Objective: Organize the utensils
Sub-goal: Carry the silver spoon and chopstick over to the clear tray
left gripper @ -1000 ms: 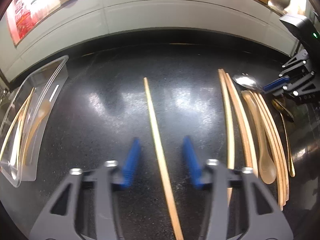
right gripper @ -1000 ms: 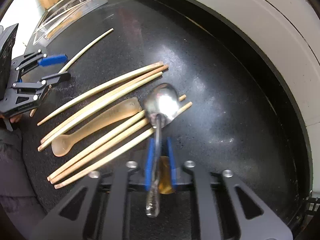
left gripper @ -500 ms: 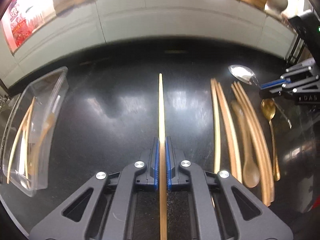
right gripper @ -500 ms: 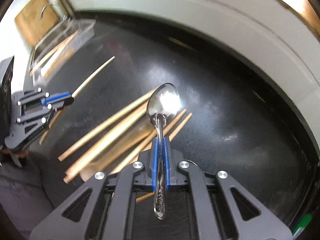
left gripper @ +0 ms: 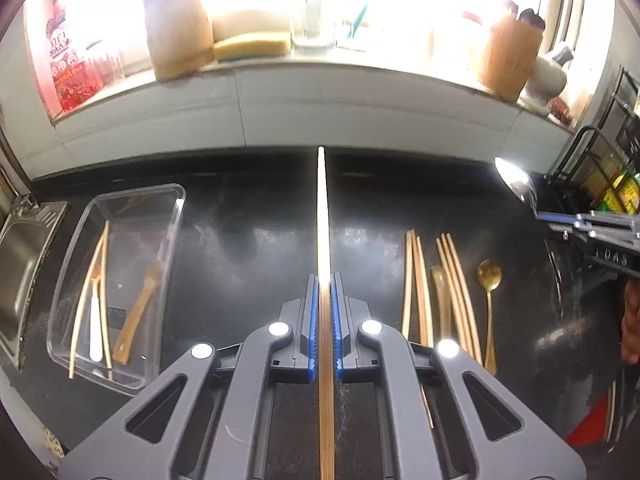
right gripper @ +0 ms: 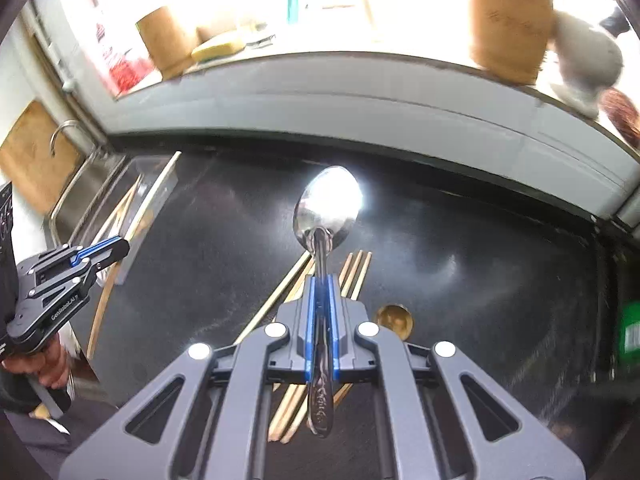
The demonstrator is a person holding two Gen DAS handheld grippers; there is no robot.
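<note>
Left tool [left gripper: 324, 292], jaws narrow, clamps a single wooden chopstick [left gripper: 322, 216] held above the black counter [left gripper: 248, 240]. Right tool [right gripper: 320, 296], jaws narrow, grips a steel spoon [right gripper: 328, 204] by its handle. Clear plastic tray [left gripper: 176, 216] at left contains utensils; loose chopsticks [left gripper: 416, 276] and a gold spoon [left gripper: 489, 280] lie on the counter.

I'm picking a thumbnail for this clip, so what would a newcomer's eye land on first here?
Probably the shiny metal spoon, gleaming in window glare, pinched by its handle in the right claw above the black counter. Next, the long wooden chopstick clamped in the left claw, running straight down the middle of that view. A clear plastic tray with some utensils sits to its left.
</note>
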